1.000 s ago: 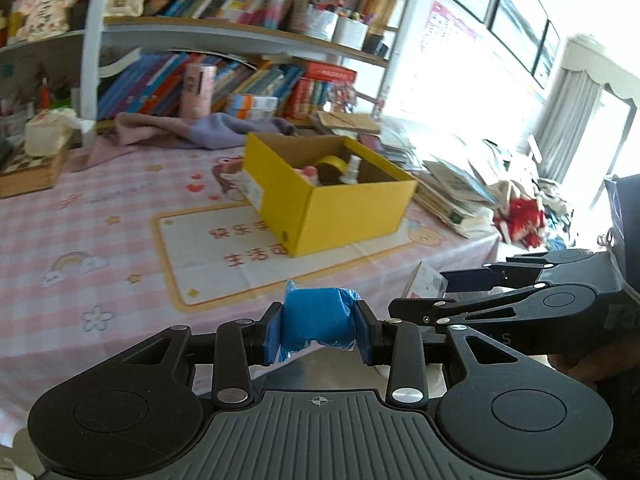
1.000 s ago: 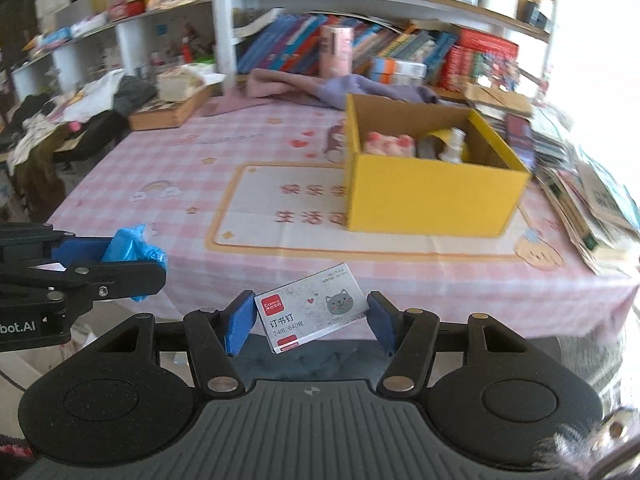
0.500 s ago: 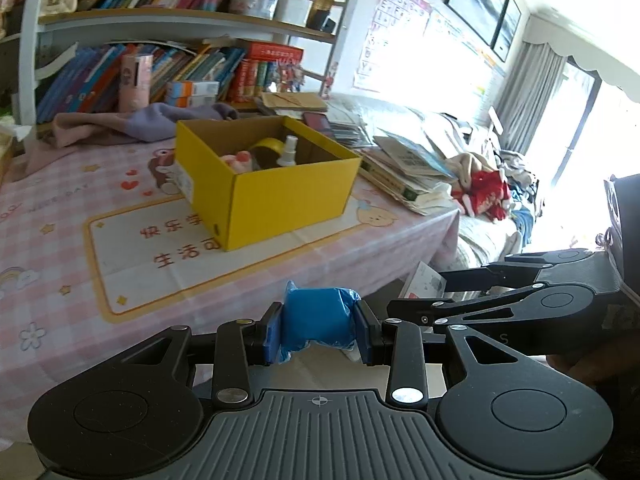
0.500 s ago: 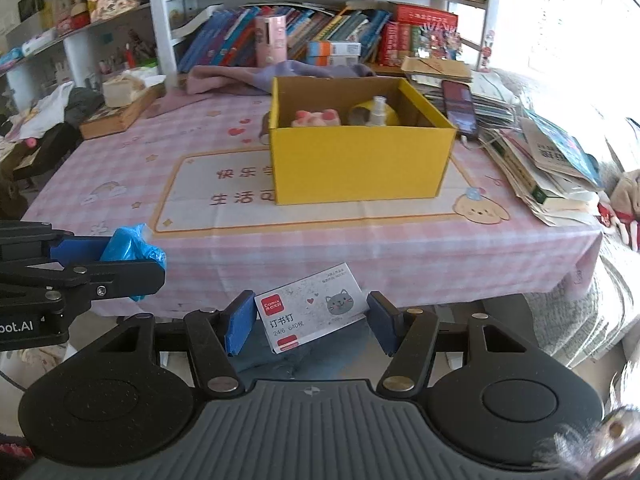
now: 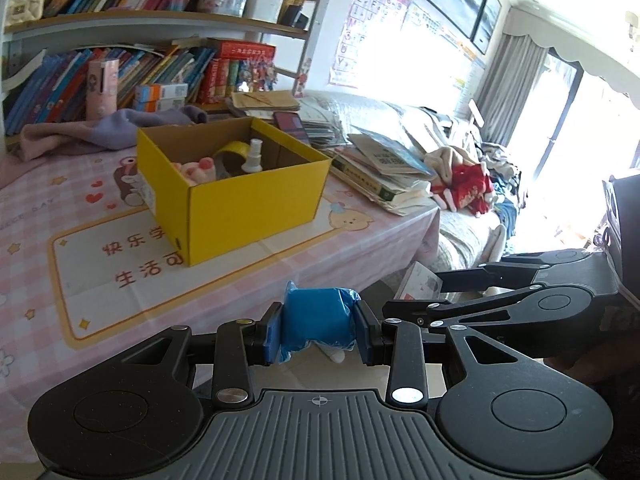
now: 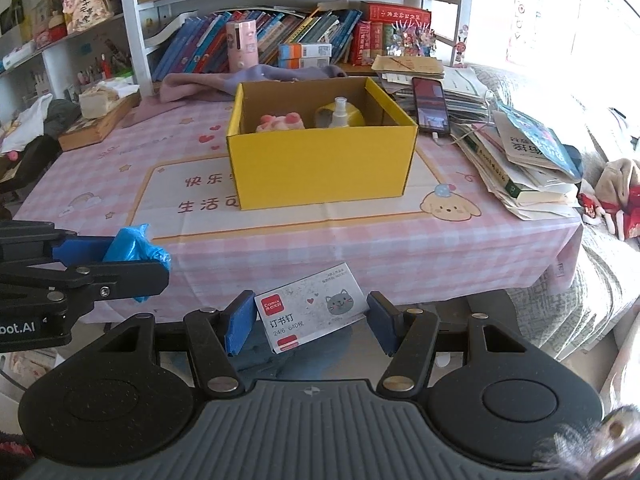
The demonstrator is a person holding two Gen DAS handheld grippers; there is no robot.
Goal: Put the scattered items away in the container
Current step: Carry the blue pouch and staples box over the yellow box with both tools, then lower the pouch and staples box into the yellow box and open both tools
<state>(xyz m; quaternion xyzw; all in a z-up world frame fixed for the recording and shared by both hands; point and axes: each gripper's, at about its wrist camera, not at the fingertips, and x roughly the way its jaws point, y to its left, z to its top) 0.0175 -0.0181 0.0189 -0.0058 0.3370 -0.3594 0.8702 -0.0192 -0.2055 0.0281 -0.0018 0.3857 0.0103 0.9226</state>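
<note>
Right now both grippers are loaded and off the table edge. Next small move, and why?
Probably carry the left gripper forward over the yellow box first. It is shut on the blue bag roll, the box is open-topped, and the right gripper with the staple box hangs close beside it.

Box (image 6: 320, 168) on table (image 6: 460, 240), books (image 6: 520, 160) right.

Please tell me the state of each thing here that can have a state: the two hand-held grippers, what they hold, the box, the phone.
left hand-held gripper: shut on blue plastic bag roll
blue plastic bag roll: held off the table
right hand-held gripper: shut on staples box
staples box: held, tilted
yellow cardboard box: open, partly filled
spray bottle: upright in box
phone: screen lit, on the papers
</note>
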